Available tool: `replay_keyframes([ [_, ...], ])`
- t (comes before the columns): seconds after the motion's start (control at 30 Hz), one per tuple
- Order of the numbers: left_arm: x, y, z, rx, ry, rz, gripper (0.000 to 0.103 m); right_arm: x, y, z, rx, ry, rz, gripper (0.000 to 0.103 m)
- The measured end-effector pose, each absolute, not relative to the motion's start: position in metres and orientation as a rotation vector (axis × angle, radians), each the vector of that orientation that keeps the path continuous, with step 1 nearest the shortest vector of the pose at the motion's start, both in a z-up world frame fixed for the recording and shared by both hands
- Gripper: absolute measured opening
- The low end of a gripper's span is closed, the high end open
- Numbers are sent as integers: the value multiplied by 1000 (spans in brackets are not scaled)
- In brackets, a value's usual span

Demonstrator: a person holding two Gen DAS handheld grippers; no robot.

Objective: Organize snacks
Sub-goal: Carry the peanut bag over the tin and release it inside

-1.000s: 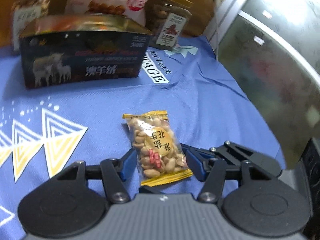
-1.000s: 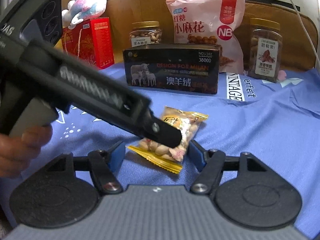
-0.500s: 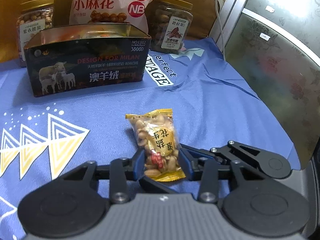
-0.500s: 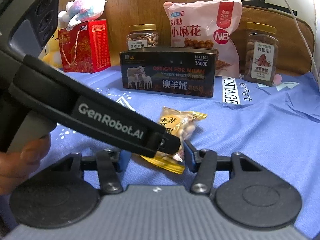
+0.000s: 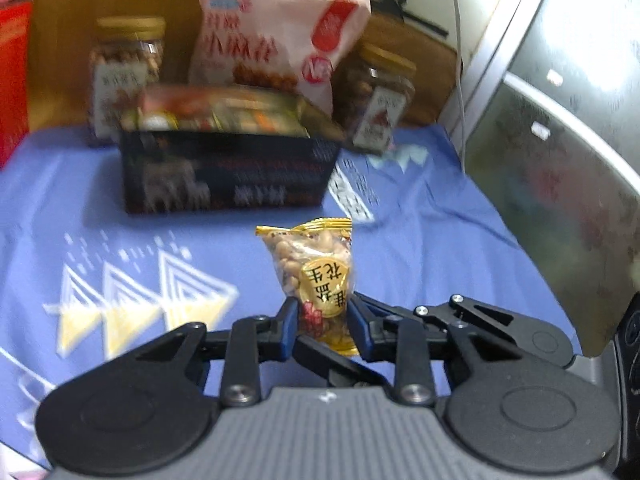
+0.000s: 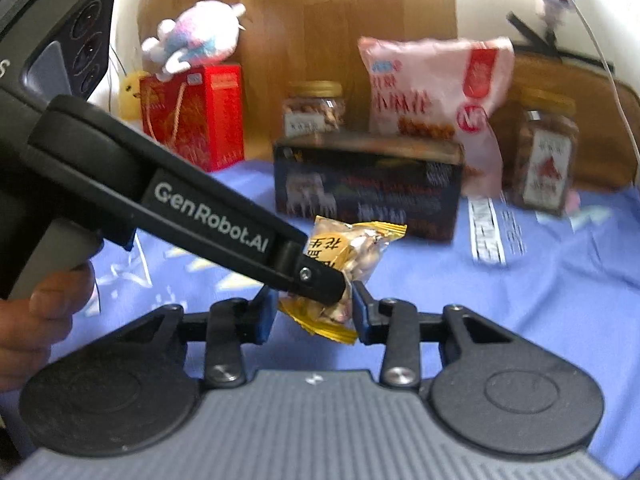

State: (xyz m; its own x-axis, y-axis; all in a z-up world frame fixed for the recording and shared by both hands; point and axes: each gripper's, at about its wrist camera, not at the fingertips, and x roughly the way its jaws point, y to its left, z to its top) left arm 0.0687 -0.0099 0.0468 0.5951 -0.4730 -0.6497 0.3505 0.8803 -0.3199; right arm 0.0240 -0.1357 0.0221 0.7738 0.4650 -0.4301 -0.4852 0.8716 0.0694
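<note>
A red gift bag stands at the far left of the blue patterned cloth, beside a dark open box. The left gripper, its jaws just closing, pinches a clear yellow-edged peanut packet lifted off the cloth. The right gripper, also closing, flanks the packet's lower end; whether it presses is unclear.
</note>
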Motion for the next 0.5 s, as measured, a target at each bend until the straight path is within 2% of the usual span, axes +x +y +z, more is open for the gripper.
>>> replay_keyframes([
  [0.3,135,9,96,-122,667,-404,28,104,-114,66,-52,345,568,42],
  [0.5,206,13,89,-113,686,-359,28,176,-104,61,-19,380,572,42],
])
